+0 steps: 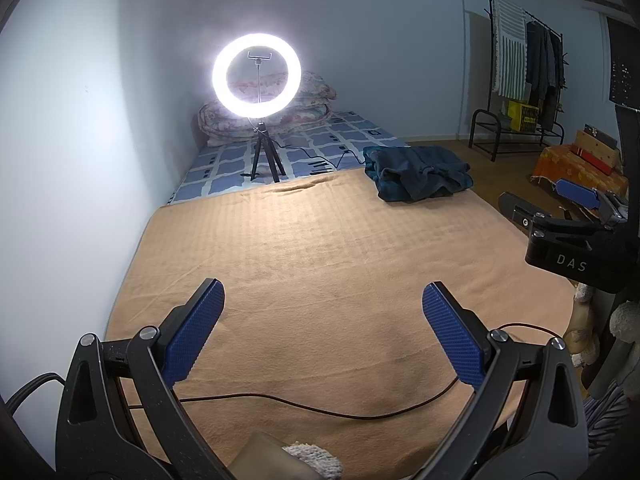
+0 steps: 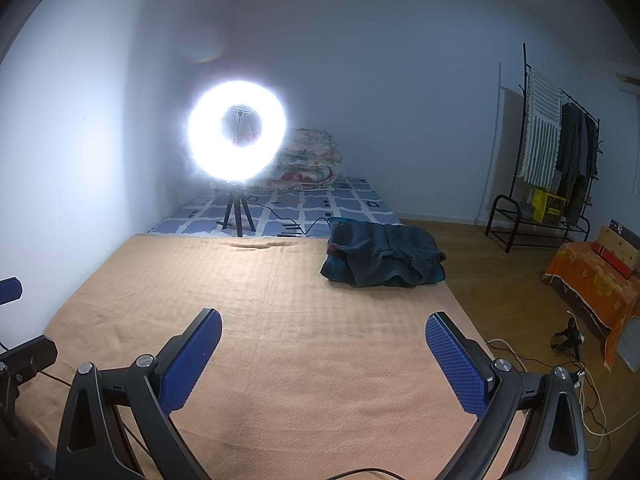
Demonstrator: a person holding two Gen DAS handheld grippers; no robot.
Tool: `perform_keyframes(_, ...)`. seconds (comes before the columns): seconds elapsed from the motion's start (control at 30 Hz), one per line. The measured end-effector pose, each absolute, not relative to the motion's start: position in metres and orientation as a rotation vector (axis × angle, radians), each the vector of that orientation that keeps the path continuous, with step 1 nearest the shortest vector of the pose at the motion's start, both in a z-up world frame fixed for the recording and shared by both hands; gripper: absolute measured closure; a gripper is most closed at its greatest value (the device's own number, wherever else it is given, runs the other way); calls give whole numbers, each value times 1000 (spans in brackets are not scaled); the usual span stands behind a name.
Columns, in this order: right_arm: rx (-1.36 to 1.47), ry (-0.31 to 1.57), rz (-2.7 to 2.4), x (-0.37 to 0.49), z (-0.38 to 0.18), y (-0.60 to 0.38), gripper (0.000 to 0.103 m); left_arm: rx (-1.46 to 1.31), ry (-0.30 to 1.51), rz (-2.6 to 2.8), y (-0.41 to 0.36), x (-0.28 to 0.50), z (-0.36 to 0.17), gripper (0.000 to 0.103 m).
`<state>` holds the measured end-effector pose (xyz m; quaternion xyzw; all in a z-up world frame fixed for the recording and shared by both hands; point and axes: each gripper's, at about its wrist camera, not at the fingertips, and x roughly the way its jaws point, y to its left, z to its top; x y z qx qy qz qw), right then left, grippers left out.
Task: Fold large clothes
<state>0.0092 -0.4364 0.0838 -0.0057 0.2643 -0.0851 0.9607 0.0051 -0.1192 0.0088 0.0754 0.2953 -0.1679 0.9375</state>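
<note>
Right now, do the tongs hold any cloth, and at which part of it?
Nothing is held. The left tongs and the right tongs are both open over the tan blanket. The dark clothes pile lies untouched at the far edge.
</note>
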Motion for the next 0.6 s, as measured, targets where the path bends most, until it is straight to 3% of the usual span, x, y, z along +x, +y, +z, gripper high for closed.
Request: perform_keyframes(0.6, -11, 536, -175, 9, 84, -435, 0, 142, 600, -356, -117, 11, 9, 2)
